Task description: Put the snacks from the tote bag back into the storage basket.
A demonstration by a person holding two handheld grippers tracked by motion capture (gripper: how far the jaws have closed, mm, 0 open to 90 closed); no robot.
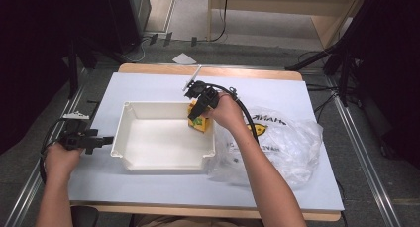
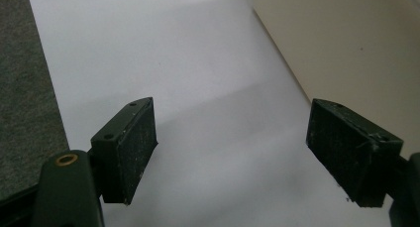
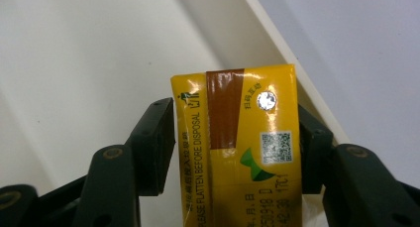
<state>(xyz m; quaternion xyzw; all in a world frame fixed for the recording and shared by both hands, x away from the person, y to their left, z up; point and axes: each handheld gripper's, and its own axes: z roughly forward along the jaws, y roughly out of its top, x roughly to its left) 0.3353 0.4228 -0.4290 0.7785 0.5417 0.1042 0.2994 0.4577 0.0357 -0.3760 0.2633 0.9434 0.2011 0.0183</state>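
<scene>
Yellow carton (image 3: 237,147) clamped between right gripper (image 3: 236,147) jaws, over white bin (image 1: 148,138).

Bin (image 1: 130,138) interior mostly free (carton (image 1: 196,122) at far-right corner); plastic bag (image 1: 285,142) crowds right.

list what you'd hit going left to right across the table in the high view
left tool → white bin → yellow carton held in the right tool over the bin's far right corner → clear plastic bag
</scene>
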